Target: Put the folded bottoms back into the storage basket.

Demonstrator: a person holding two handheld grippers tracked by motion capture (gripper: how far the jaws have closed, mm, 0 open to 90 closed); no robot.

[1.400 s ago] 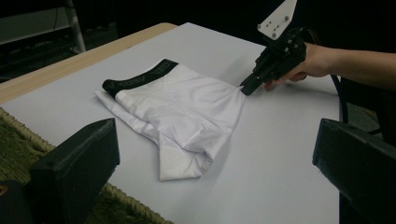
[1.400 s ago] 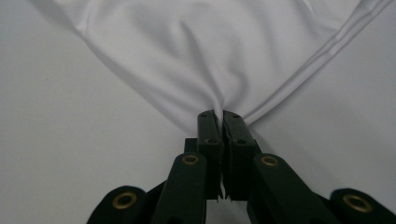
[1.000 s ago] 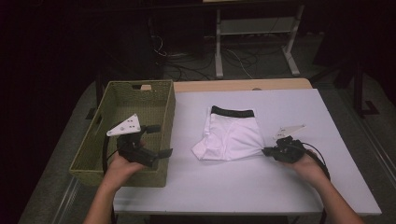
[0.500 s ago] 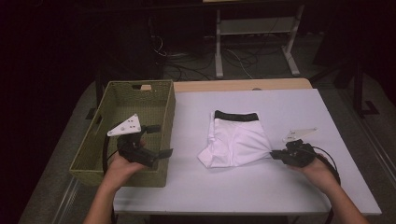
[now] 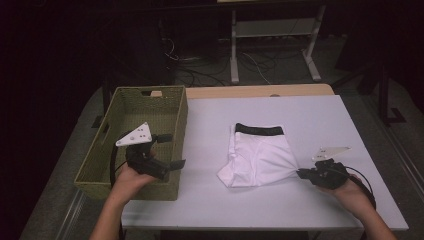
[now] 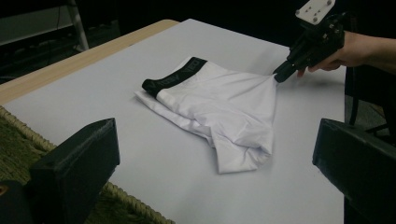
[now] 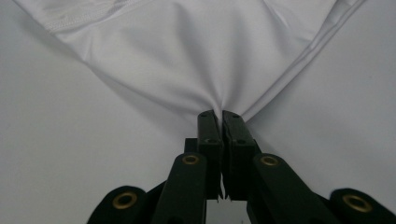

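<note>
White boxer shorts (image 5: 260,157) with a black waistband (image 5: 259,129) lie folded on the white table (image 5: 310,115). My right gripper (image 5: 301,173) is shut on the shorts' right corner, and the cloth is stretched to a point at its tips (image 7: 221,114). From the left gripper view the same shorts (image 6: 224,105) and the right gripper (image 6: 279,74) appear across the table. My left gripper (image 5: 170,150) hangs over the basket's right side with its jaws wide apart and nothing between them.
A woven olive basket (image 5: 120,107) stands at the table's left edge. A wooden strip (image 5: 260,91) runs along the table's far edge. Behind it are white stand legs (image 5: 272,50) and cables on a dark floor.
My right gripper has pulled the shorts to the right across the table, dragging the corner out to a point. The left gripper has stayed over the basket.
</note>
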